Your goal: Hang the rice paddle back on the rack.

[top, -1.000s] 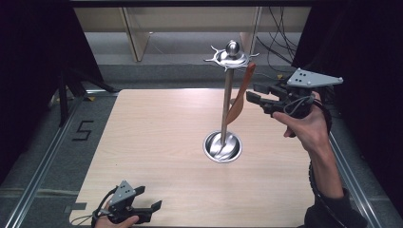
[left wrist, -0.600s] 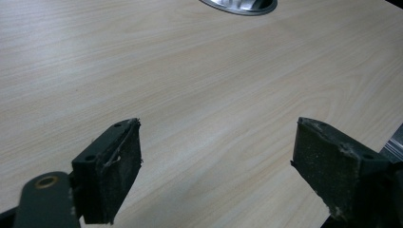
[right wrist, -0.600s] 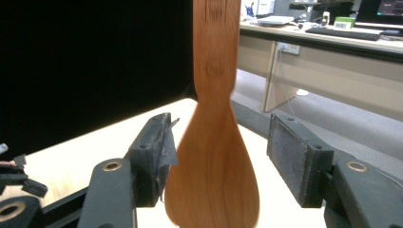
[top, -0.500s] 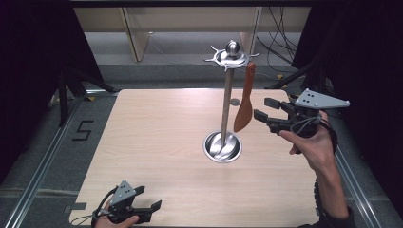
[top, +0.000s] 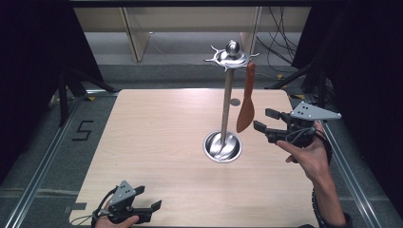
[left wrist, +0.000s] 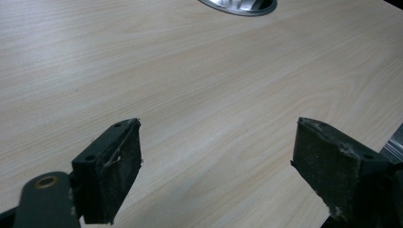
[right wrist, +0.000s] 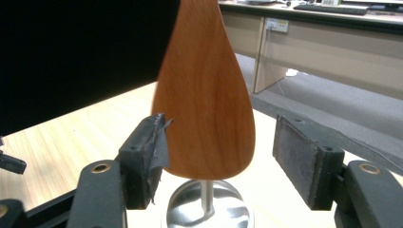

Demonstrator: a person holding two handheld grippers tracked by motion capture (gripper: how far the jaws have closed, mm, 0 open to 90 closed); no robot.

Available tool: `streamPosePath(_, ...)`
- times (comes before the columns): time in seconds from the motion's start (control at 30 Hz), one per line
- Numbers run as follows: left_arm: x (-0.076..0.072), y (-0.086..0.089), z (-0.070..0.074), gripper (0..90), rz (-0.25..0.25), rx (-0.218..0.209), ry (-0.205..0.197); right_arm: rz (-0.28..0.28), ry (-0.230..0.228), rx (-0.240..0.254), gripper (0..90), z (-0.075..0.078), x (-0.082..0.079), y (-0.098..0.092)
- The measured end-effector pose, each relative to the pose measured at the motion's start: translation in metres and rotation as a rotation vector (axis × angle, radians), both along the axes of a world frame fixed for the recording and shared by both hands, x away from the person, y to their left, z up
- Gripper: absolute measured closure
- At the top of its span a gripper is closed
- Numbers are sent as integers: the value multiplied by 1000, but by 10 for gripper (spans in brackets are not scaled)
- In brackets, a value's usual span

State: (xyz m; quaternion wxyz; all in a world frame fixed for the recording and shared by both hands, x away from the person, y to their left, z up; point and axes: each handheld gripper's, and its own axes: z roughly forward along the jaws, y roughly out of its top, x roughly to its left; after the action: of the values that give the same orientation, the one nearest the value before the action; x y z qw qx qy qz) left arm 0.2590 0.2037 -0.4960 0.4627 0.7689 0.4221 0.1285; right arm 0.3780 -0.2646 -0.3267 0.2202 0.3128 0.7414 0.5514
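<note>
I'd just been opening the R gripper (top: pixel 262 121); wooden spatula (top: pixel 246 102) hung free just beyond its spread fingers (right wrist: pixel 145 156). L gripper (top: pixel 142 205) also spread, w/ nothing between.

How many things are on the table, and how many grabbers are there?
Wooden spatula, hanging from the stand: 1
Metal stand with a round base: 1
Grippers, left gripper and right gripper, both open: 2
Total: 4

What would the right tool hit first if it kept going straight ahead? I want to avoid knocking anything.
Most likely the hanging spatula: its blade sits just ahead of the open right tool, with the stand behind it. Depth is hard to judge.
</note>
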Motion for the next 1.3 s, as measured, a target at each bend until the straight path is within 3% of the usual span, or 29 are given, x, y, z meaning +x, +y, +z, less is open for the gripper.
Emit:
streamPosePath(0.3, 1, -1, 0, 161, 0, -5, -2, -14, 16, -9, 358, -10, -4, -4)
streamPosePath(0.33, 1, 0, 0, 161, -3, 5, 0, -3, -2, -42, 354, -12, -3, -3)
streamPosePath(0.37, 1, -1, 0, 161, 2, -6, 1, -2, -2, -39, 353, -13, -3, -2)
streamPosePath(0.47, 2, -1, -1, 161, 2, -1, 4, -13, 30, -33, 348, -18, -5, 3)
streamPosePath(0.57, 2, 0, 0, 161, 5, 14, 11, -12, 20, -67, 342, -22, -5, 4)
streamPosePath(0.6, 2, 0, -1, 161, 8, 7, 11, -8, 40, -59, 342, -23, -6, 5)
streamPosePath(0.67, 2, 0, -1, 161, 13, 5, 8, -11, 31, -78, 340, -25, -6, 5)
streamPosePath(0.7, 2, 0, -2, 161, 14, -4, 8, -21, 3, -83, 340, -27, -4, 6)
streamPosePath(0.73, 2, 0, -2, 161, 19, -1, 10, -17, 40, -78, 339, -27, -5, 6)
streamPosePath(0.83, 2, 0, -2, 161, 15, -1, 6, -14, 41, -91, 331, -28, -4, 5)
streamPosePath(0.87, 2, 2, -1, 161, 10, 20, 4, -23, 55, -86, 330, -28, -6, 6)
streamPosePath(0.97, 2, 0, -1, 161, 6, 8, 4, -17, 49, -90, 324, -32, -5, 3)
streamPosePath(1.0, 1, 0, -2, 161, 11, 6, 2, -19, 76, -84, 324, -34, -6, 3)
streamPosePath(1.23, 1, 1, -2, 161, 15, 2, 4, -38, 116, -105, 317, -54, -11, -6)
streamPosePath(1.3, 2, 2, -1, 161, -6, 19, -10, -49, 135, -104, 316, -60, -14, -11)
